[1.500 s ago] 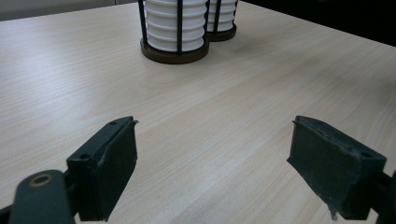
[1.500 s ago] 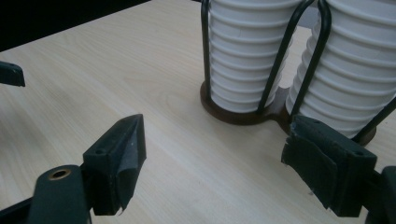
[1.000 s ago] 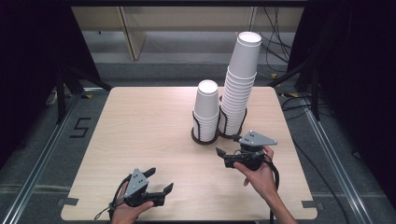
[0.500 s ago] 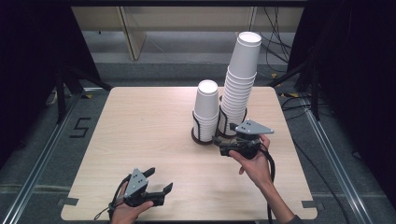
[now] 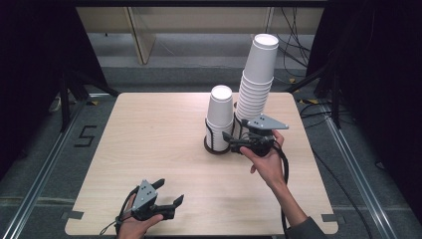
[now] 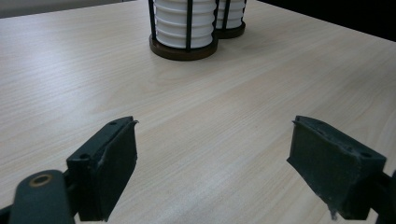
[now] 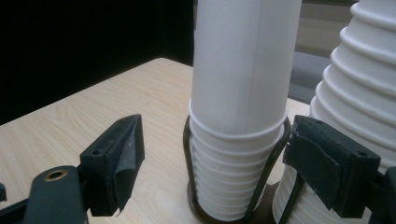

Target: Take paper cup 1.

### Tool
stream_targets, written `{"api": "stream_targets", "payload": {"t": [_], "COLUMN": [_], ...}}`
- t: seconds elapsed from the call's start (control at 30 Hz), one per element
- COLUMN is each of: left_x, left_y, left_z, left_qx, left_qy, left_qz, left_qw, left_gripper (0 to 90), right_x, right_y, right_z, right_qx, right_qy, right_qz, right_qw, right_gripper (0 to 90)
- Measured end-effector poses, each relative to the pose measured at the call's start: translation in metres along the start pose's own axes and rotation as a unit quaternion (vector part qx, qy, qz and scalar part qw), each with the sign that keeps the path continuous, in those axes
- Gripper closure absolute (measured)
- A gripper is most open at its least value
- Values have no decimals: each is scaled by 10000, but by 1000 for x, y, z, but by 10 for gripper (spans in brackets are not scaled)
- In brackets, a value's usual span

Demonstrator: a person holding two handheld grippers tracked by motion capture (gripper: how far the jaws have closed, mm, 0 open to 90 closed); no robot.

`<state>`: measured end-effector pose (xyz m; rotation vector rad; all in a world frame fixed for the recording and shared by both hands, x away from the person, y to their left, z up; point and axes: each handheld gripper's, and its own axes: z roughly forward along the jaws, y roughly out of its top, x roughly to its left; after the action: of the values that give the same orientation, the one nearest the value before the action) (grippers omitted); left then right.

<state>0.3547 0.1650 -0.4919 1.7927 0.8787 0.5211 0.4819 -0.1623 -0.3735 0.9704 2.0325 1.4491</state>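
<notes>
Two stacks of paper cups sit in wire holders toward the far right of the table, and nothing's been pulled yet. Right claw is wide open, its jaws straddling the shorter cup stack, so I'd say the grab is about to happen. Left claw waits open and empty near the front edge.
</notes>
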Motion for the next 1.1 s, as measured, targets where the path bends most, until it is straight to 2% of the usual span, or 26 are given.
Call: {"api": "stream_targets", "payload": {"t": [0.03, 0.27, 0.33, 0.37, 0.6, 0.7, 0.73, 0.8, 0.83, 0.87, 1.03, 1.07, 1.1], "left_x": [0, 0, 0, 0, -1, -1, -1, -2, -2, -2, -2, -2, -2], "left_y": [0, -1, -1, -1, -1, -1, -1, -1, -1, -1, -1, -1, -1], "left_z": [1, 2, 2, 2, 1, 1, 0, 1, 1, 1, 1, 1, 1], "left_qx": [-59, -86, -87, -66, 42, 34, 32, 22, 9, 27, -14, -10, -10], "left_qy": [-39, -55, -52, -53, -18, -22, -25, -43, -52, -41, -72, -61, -64], "left_qz": [-23, -33, -33, -7, 21, 15, 12, 13, 14, 17, 5, 0, 0], "left_qw": [10000, 9999, 9999, 10000, 10000, 10000, 10000, 10000, 10000, 10000, 10000, 10000, 10000], "left_gripper": [146, 146, 146, 146, 146, 146, 146, 146, 146, 146, 146, 146, 146], "right_x": [0, -4, -3, -5, -5, -4, -4, -3, -3, -3, -3, -2, 1], "right_y": [1, 11, 13, 14, 25, 27, 28, 30, 32, 34, 38, 39, 40], "right_z": [1, 8, 10, 11, 28, 32, 34, 38, 41, 44, 54, 56, 57], "right_qx": [3, -38, 6, -6, 42, 68, 67, 116, 47, 125, 104, 101, 161], "right_qy": [-49, -93, -110, -113, -199, -279, -313, -358, -370, -447, -434, -586, -659], "right_qz": [53, 13, 103, 31, 25, 102, 24, 103, 113, 160, 222, 127, 134], "right_qw": [10000, 9999, 9999, 9999, 9998, 9995, 9995, 9992, 9992, 9988, 9988, 9981, 9976], "right_gripper": [196, 197, 197, 197, 195, 195, 194, 191, 191, 188, 170, 170, 169]}}
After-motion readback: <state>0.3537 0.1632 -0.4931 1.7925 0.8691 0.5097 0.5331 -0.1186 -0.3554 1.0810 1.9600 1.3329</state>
